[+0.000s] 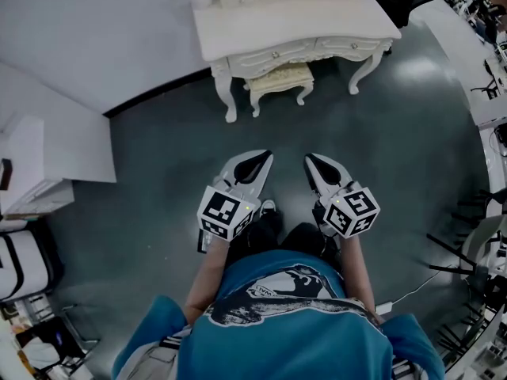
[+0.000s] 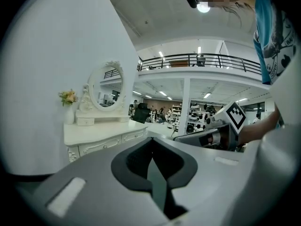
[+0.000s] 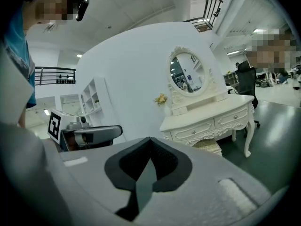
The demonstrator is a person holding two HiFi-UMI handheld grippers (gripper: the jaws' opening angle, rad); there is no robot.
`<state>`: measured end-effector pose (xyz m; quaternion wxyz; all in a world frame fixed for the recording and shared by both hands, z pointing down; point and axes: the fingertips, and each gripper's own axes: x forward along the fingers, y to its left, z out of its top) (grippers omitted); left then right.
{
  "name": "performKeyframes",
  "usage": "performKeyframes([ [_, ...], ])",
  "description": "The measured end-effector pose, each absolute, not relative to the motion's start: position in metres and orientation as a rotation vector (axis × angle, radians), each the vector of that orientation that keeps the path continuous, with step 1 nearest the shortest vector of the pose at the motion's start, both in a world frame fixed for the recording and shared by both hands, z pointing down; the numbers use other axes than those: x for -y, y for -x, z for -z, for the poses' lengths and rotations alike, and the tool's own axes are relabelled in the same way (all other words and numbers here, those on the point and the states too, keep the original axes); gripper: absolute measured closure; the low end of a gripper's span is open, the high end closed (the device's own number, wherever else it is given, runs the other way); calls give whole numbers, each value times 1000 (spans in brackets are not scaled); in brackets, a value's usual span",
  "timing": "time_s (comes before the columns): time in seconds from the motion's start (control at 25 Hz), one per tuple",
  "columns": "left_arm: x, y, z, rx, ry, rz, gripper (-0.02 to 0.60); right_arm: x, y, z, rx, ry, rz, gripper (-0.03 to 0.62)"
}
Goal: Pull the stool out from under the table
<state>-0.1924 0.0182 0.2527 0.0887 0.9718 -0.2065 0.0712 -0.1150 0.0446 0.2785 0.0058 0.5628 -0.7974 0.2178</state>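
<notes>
Head view, looking steeply down at a dark grey floor [image 1: 158, 172]. I am holding two tools side by side in mid-frame, both pointing toward 12 o'clock. The left tool [image 1: 257, 163] has its jaws pressed together to a narrow point, with nothing between them. The right tool [image 1: 315, 165] is the same, jaws closed on nothing. Each carries a cube with black-and-white square markers at its rear. Below them, at 6 o'clock, the person's blue printed shirt [image 1: 293, 323] fills the bottom of the frame.

At 12 o'clock stands a white ornate desk [image 1: 293, 26] with curved legs and two drawers along its front. The stool [image 1: 279, 79], cream with a cushioned top and carved legs, is tucked under the desk's front edge between the front legs, with part of its seat showing. Both tools are well apart from it, with open floor between.

In the right gripper view, the desk stands against a curved white wall at 3 o'clock and carries an oval mirror [image 3: 188, 72]. A small vase of flowers [image 3: 161, 99] stands at the mirror's 9 o'clock side. The stool's seat shows just beneath the drawers. A dark office chair [image 3: 245, 74] stands beyond the desk's far end.
</notes>
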Motion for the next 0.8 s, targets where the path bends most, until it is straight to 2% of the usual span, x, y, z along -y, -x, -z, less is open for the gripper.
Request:
performKeyframes([
  [0.8, 28, 135, -280, 668, -2838, -302, 568, 12, 57, -302, 2520, -1660, -739, 589],
])
